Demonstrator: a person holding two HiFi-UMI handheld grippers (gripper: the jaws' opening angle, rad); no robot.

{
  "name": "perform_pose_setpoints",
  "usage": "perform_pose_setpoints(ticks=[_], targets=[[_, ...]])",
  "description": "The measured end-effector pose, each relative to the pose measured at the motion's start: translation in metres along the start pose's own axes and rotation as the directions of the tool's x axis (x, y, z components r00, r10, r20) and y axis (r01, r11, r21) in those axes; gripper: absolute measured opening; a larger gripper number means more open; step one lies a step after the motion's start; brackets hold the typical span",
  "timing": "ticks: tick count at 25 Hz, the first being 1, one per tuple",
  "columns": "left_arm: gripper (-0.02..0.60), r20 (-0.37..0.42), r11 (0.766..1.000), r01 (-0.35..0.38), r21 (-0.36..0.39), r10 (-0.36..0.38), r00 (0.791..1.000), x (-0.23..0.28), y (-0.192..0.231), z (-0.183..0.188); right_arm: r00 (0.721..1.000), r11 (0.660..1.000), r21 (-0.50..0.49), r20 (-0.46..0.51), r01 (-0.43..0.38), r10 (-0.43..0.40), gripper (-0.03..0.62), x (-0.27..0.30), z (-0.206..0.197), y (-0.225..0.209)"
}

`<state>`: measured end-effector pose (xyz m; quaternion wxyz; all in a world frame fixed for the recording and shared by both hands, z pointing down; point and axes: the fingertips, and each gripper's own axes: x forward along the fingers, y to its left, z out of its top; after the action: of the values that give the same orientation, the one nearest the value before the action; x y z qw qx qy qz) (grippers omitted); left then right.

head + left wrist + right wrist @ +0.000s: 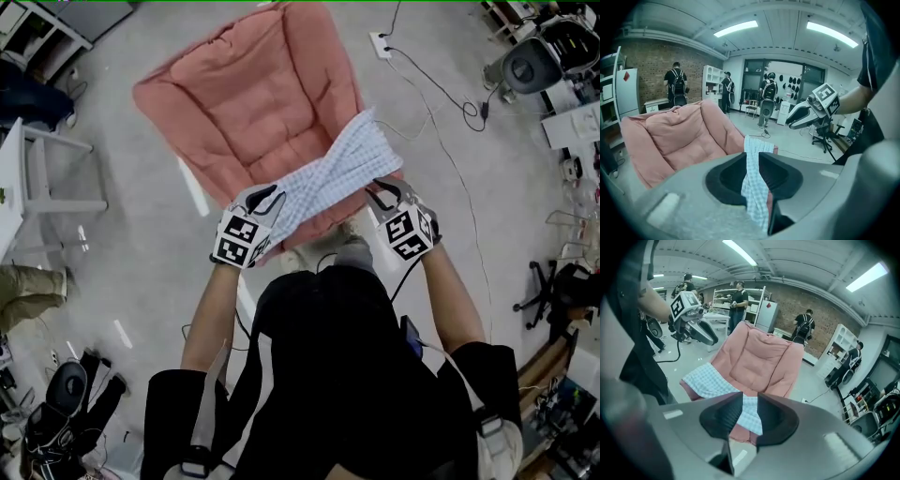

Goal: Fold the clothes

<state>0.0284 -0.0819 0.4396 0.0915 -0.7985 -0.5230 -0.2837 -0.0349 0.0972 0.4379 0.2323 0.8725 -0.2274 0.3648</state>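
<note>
The left gripper (265, 199) pinches the cloth (328, 176) at its 8 o'clock end, the right gripper (384, 195) pinches its 4 o'clock corner, chair (248, 94) at 11 o'clock.

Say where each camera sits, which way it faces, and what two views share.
Head view: on the person's head, looking steeply down at the pink cushion; both forearms, the left gripper and the right gripper show.
Left gripper view: on that gripper, looking along its jaws, shut on the checked cloth; the right gripper shows.
Right gripper view: on that gripper, facing the pink cushion over the checked cloth; the left gripper shows.
Both gripper views share the pink cushion and the checked cloth.
</note>
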Motion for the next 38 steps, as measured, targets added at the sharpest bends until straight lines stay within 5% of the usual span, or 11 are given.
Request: perform_pose_setpoints(ticks=[9,18,28,34,38], targets=[[0.086,-0.037,0.989,-0.1,-0.106,0.097,0.995,0.087,0.019,0.016,0.995,0.989,-0.112,-0.002,-0.097,0.098,0.104,0.057,-0.027,-0.104],[0.081,-0.057,0.929,-0.217,-0.298,0.21,0.976,0.179,0.001,0.03,0.97,0.917,-0.317,-0.074,-0.243,0.231,0.103,0.128,-0.081,-0.207],[0.081,-0.154,0.841,-0.336,-0.423,0.299,0.942,0.179,0.0,-0.017,0.937,0.763,-0.544,-0.193,-0.349,0.291,0.104,0.234,-0.116,-0.223],[0.081,-0.204,0.802,-0.387,-0.455,0.329,0.922,0.171,0.008,-0.041,0.905,0.588,-0.688,-0.346,-0.425,0.248,0.153,0.281,-0.154,-0.232],[0.081,-0.232,0.784,-0.404,-0.471,0.332,0.914,0.17,0.007,-0.053,0.892,0.538,-0.713,-0.387,-0.45,0.233,0.153,0.302,-0.162,-0.234]])
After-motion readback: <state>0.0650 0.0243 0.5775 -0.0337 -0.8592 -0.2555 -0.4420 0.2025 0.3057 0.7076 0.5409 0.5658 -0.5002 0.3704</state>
